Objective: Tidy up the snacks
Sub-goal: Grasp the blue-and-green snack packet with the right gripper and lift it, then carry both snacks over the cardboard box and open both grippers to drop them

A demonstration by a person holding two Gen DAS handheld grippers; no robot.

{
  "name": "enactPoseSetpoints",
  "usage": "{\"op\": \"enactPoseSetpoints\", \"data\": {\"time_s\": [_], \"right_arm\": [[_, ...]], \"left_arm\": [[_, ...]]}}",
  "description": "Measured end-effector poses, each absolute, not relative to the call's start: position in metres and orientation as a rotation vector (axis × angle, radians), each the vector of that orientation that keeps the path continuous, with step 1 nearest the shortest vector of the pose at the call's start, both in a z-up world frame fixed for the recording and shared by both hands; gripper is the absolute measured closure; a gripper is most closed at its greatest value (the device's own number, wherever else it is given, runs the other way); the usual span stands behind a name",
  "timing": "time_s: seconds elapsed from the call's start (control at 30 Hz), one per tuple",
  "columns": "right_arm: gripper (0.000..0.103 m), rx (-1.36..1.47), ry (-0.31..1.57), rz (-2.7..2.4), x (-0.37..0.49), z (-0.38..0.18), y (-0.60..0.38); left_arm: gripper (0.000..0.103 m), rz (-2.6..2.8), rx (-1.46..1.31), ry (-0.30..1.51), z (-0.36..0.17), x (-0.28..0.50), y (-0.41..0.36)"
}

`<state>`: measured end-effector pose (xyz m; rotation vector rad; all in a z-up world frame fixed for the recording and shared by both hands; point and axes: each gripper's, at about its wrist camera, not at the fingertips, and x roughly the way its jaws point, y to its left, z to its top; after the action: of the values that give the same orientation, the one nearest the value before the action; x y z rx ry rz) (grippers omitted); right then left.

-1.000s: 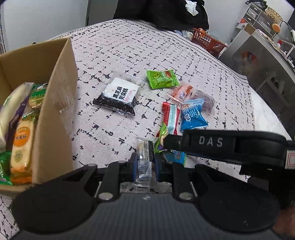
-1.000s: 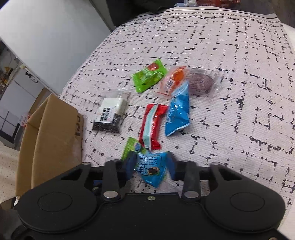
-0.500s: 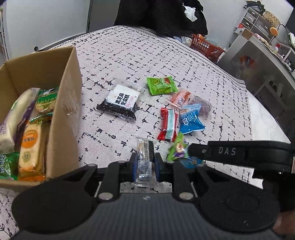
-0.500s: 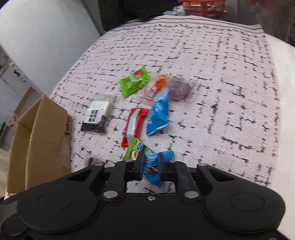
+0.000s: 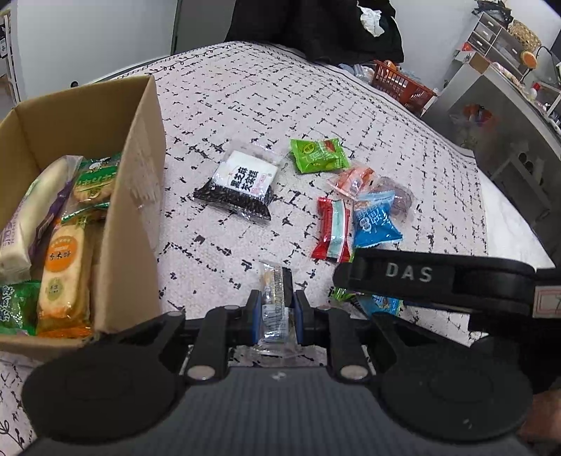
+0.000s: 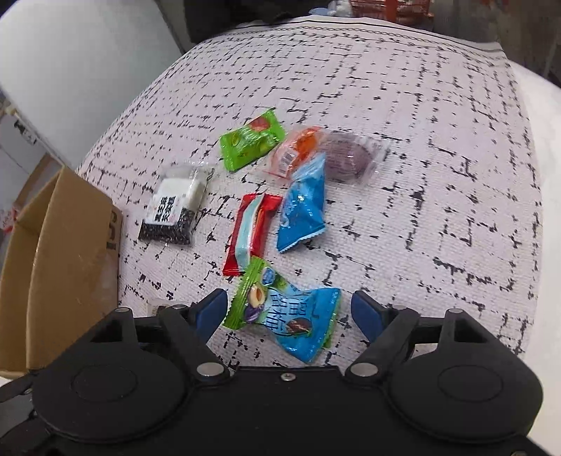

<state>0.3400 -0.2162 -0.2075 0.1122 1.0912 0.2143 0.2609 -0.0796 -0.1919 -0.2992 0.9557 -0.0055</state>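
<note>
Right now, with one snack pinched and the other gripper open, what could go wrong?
The left gripper pinches a thin clear packet by its crinkly wrapper; it might slip before reaching the box. The right gripper is open around the blue-green candy, close to the red packet, and might nudge it.

A white quilted bedspread [image 5: 350, 105] with a black broken-grid print covers the bed. At its far end lies a heap of black clothing [image 5: 315, 28] — a white crumpled cloth [image 5: 371, 17] on top. Beside the bed stand an orange plastic basket [image 5: 403, 87] and a grey cabinet [image 5: 508, 115].
</note>
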Motion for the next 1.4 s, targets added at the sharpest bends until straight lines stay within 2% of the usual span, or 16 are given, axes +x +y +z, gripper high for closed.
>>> {"op": "enactPoseSetpoints", "data": {"time_s": [0.13,0.2,0.3,0.4,0.43,0.53,0.57,0.63,1.4], "right_arm": [[0.022,0.011,1.101,0.207,0.34,-0.213,-0.201],[0.027,-0.033,1.098,0.197,0.339,-0.215,-0.196],[0.038,-0.037,1.086,0.179,0.338,-0.213,-0.2],[0.043,-0.001,1.08,0.177,0.338,-0.211,-0.208],[0.049,0.008,1.076,0.176,0.337,-0.21,-0.21],[0.057,0.039,1.069,0.183,0.336,-0.207,-0.215],[0.063,0.049,1.068,0.188,0.336,-0.207,-0.216],[0.065,0.063,1.061,0.199,0.334,-0.203,-0.218],[0.065,0.116,0.886,0.244,0.304,-0.113,-0.212]], "left_arm": [[0.085,0.007,-0.281,0.996,-0.203,0.263,-0.082],[0.085,0.008,-0.27,1.002,-0.208,0.263,-0.083],[0.084,0.011,-0.238,0.999,-0.208,0.263,-0.087],[0.083,0.008,-0.22,0.997,-0.209,0.263,-0.089],[0.083,0.01,-0.222,0.996,-0.21,0.263,-0.089],[0.083,0.007,-0.226,0.997,-0.21,0.263,-0.088],[0.084,0.011,-0.235,0.998,-0.21,0.263,-0.087],[0.085,0.012,-0.257,0.997,-0.208,0.263,-0.084],[0.085,-0.005,-0.386,0.802,-0.123,0.238,-0.054]]}}
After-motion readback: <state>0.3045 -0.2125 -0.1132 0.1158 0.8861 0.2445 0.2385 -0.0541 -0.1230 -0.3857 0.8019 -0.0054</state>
